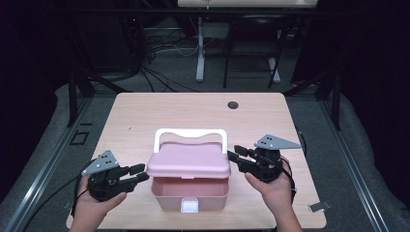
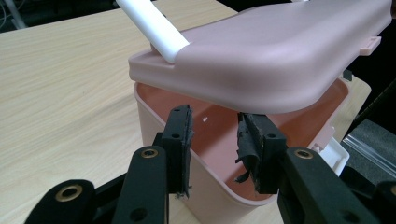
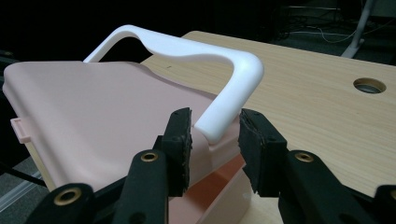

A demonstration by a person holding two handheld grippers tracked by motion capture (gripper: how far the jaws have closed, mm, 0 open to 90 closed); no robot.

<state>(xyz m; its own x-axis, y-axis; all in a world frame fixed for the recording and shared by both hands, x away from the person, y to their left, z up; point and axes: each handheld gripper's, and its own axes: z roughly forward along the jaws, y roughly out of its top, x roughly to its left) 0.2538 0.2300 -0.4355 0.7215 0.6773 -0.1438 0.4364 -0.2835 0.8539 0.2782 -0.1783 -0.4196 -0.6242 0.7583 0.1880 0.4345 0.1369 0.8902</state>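
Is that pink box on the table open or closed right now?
Open. The pink box's lid is lifted off the front rim, showing the inside, which looks empty where visible. The white latch hangs undone.

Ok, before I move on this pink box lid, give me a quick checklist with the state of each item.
1. Lid raised off the box: ok, front edge lifted, interior showing.
2. Left gripper jaws apart, at the box's side beneath the lid edge: ok.
3. Right gripper jaws apart, either side of the white handle base: ok.
4. Any jaw pressing on the lid or handle: cannot tell.
5. White latch released: ok, it sits at the box front, clear of the lid.
6. Table space behind the box free: ok.
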